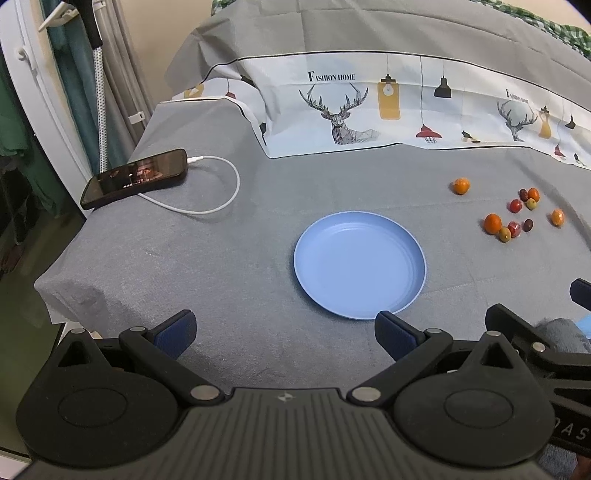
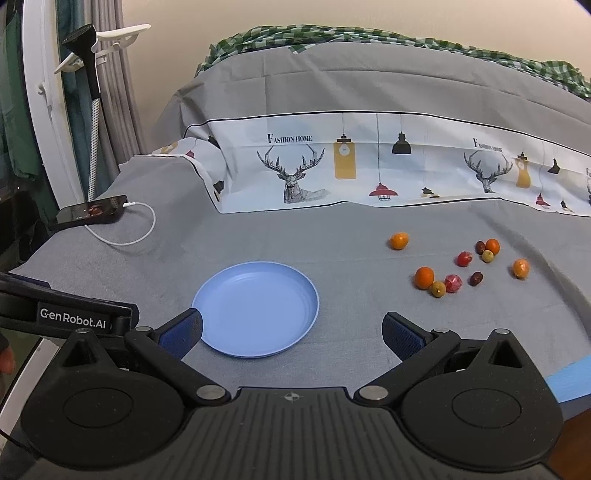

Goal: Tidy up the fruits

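A grey-sheeted bed (image 2: 332, 332) carries a blue plate (image 2: 255, 314), scattered small fruits (image 2: 458, 266), a phone (image 2: 88, 214) and its cable (image 2: 136, 236).

**A bedroom at home, with the bed as the work surface**

The flat area is a bed covered by a grey sheet (image 2: 332, 236), and behind it lies a folded quilt (image 2: 369, 162) printed with deer heads, hanging lamps and the words "FASHION HOME". A green checked cloth (image 2: 332, 35) is bunched up against the plain cream wall. At the left edge a phone (image 1: 136, 177) lies on the sheet, plugged into a white charging cable (image 1: 221, 184). Beside the bed hang grey curtains (image 2: 114, 74), with white plastic hangers (image 2: 110, 40) and green clothing (image 1: 11, 122) next to them
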Motion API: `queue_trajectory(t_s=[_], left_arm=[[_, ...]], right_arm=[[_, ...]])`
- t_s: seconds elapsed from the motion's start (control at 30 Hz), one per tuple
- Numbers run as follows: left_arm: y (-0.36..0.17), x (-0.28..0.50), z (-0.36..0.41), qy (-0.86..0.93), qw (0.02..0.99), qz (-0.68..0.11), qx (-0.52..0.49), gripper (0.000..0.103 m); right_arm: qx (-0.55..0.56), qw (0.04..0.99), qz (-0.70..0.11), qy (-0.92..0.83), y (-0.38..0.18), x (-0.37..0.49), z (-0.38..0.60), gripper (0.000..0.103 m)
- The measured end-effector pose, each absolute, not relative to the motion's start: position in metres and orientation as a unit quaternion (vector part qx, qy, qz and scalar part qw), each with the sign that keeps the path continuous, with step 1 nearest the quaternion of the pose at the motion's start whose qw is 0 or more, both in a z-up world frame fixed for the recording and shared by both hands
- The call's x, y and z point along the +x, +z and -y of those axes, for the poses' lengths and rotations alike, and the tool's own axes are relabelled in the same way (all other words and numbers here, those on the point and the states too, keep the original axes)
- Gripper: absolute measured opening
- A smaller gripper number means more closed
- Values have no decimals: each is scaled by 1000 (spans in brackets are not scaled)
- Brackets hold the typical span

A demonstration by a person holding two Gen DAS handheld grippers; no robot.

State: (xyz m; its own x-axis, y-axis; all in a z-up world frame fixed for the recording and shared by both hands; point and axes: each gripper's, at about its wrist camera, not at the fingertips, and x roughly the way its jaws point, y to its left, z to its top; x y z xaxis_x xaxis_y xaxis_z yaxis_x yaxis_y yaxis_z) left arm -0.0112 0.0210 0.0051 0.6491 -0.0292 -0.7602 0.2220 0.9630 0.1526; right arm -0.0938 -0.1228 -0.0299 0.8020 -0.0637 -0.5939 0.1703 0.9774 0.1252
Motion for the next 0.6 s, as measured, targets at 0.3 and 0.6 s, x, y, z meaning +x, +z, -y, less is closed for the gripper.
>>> queue_trajectory(t_s=[0.3, 0.6], left_arm=[[10, -16, -23, -63, 903, -410, 111, 103], [14, -19, -23, -66, 902, -412, 108, 103]], right_arm=[[81, 948, -302, -59, -26, -97, 123, 103], [80, 951, -292, -62, -22, -103, 123, 103]])
